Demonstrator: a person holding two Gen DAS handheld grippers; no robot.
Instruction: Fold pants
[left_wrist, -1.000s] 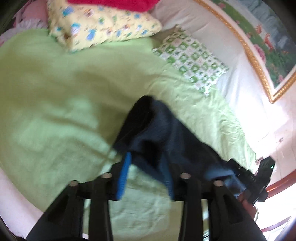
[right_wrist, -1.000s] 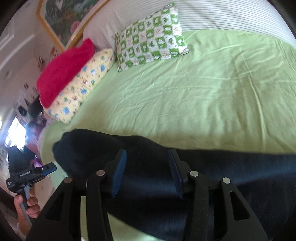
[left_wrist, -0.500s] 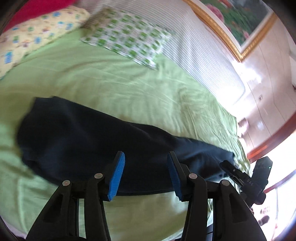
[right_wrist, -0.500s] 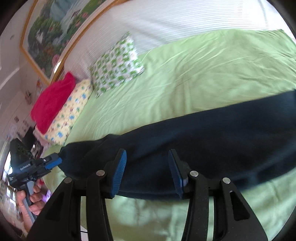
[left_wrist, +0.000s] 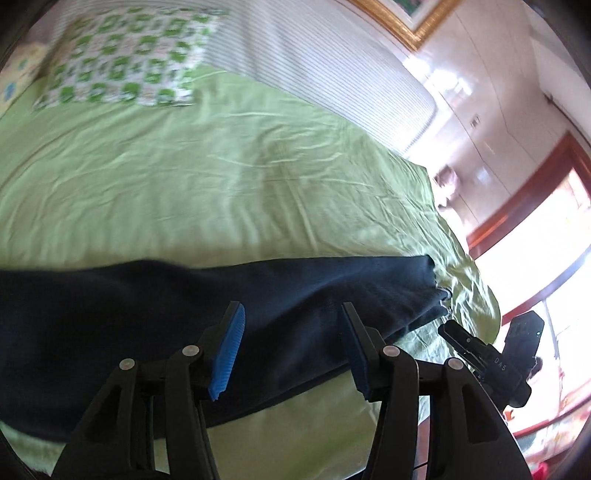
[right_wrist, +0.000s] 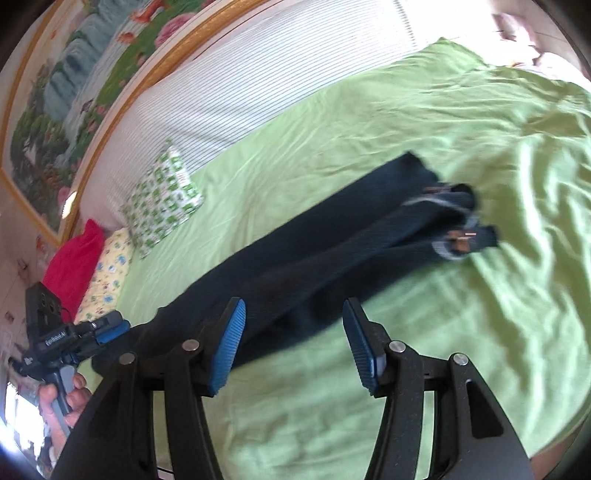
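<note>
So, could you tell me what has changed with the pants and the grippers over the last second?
The pants, bunched and lifted in the left gripper a second ago, now lie stretched out long on the green sheet, let go. Both grippers have drawn back, and the right gripper, like the left, has just been opening, with nothing gripped. The pillows stayed put.

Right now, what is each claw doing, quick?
Left claw: open, just been opening, holding nothing, above the dark pants.
Right claw: open, just been opening, holding nothing.
</note>
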